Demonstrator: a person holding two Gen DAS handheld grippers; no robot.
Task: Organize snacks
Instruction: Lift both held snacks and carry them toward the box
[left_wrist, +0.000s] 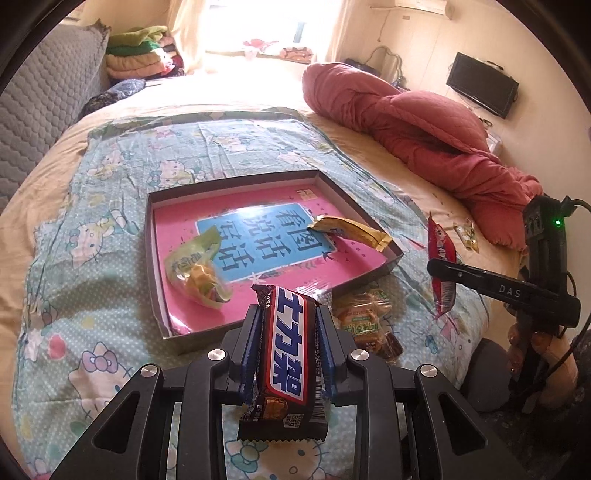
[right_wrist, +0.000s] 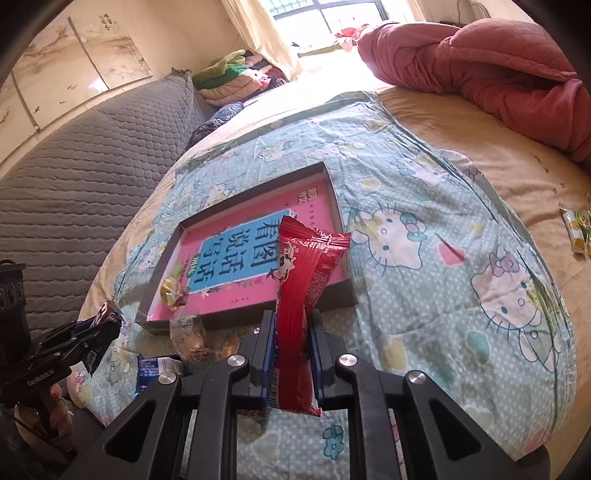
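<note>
Nearest the left wrist camera is a brown chocolate bar (left_wrist: 283, 354), clamped lengthwise between the closed fingers of the left gripper (left_wrist: 286, 328), its far end poking up just short of the near wall of the shallow box (left_wrist: 157, 273). That box sits on a cat-print quilt (left_wrist: 92, 184) — a pink book cover lines its floor, with a green snack pouch (left_wrist: 199, 266) at the left and a gold wrapper (left_wrist: 347, 230) at the right rim already inside. Just outside the near right corner lies a clear pack of small cakes (left_wrist: 364, 325), not yet collected. Further right, the right gripper (right_wrist: 291, 332) is pinched tight on a red sachet (right_wrist: 303, 295), held clear of the quilt; a small green-and-yellow sweet (left_wrist: 466, 232) lies apart on the tan sheet beyond.

The step in hand looks like carrying — both tools loaded, neither over the box yet. Next, each needs to travel forward past the box wall, lower toward the pink floor and only then release, choosing bare spots so the two snacks do not pile on the pouch or wrapper.
</note>
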